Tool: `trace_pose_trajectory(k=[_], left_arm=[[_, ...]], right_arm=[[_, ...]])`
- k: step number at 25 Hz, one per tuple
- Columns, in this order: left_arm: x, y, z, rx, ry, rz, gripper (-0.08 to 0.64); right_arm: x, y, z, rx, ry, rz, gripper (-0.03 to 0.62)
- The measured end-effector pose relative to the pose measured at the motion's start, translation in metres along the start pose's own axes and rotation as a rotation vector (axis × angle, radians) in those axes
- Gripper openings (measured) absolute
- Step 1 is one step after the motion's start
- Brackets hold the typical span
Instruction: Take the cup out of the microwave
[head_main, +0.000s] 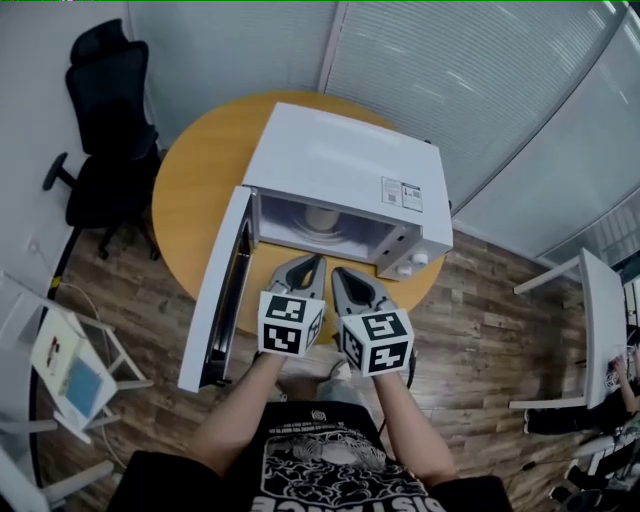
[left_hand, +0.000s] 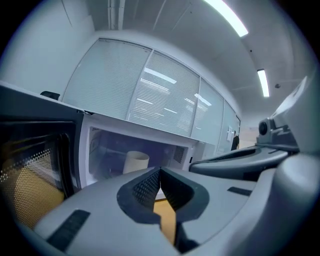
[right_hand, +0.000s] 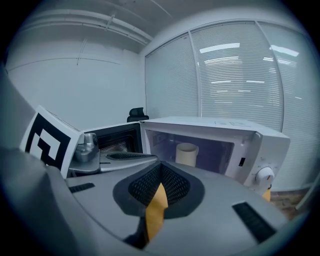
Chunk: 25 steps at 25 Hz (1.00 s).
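Two grippers up close, side by side: the left gripper (head_main: 311, 263) and the right gripper (head_main: 341, 273), both with jaws pressed together and holding nothing. Just ahead of the tips is one white microwave (head_main: 340, 165), its door (head_main: 215, 290) swung open to their left. One pale cup (head_main: 322, 217) stands inside, straight ahead, untouched. It all sits on one round wooden table (head_main: 195, 180), and one black office chair (head_main: 108, 130) is further off to the left.

Closed, empty right claw (right_hand: 159, 169), cup (right_hand: 187, 154) inside open microwave (right_hand: 220, 128)
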<state>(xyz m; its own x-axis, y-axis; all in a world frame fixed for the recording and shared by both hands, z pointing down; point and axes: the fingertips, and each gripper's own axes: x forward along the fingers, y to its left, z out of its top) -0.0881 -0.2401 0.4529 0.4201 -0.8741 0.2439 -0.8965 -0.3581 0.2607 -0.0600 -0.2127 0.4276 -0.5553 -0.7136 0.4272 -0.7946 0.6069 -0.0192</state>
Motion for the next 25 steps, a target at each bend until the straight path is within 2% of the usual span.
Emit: trace_pose_trajectory(k=[17, 22, 25], left_arm=[[0.066, 0.030, -0.005, 0.037, -0.061, 0.102, 0.011], [0.081, 0.036, -0.002, 0.038, -0.071, 0.109, 0.012], [0.091, 0.041, -0.006, 0.034, -0.084, 0.106, 0.044]], right_arm=[[0.047, -0.043, 0.006, -0.108, 0.024, 0.093, 0.015], [0.057, -0.053, 0.005, -0.124, 0.036, 0.100, 0.015], [0.064, -0.058, 0.003, -0.119, 0.039, 0.099, 0.015]])
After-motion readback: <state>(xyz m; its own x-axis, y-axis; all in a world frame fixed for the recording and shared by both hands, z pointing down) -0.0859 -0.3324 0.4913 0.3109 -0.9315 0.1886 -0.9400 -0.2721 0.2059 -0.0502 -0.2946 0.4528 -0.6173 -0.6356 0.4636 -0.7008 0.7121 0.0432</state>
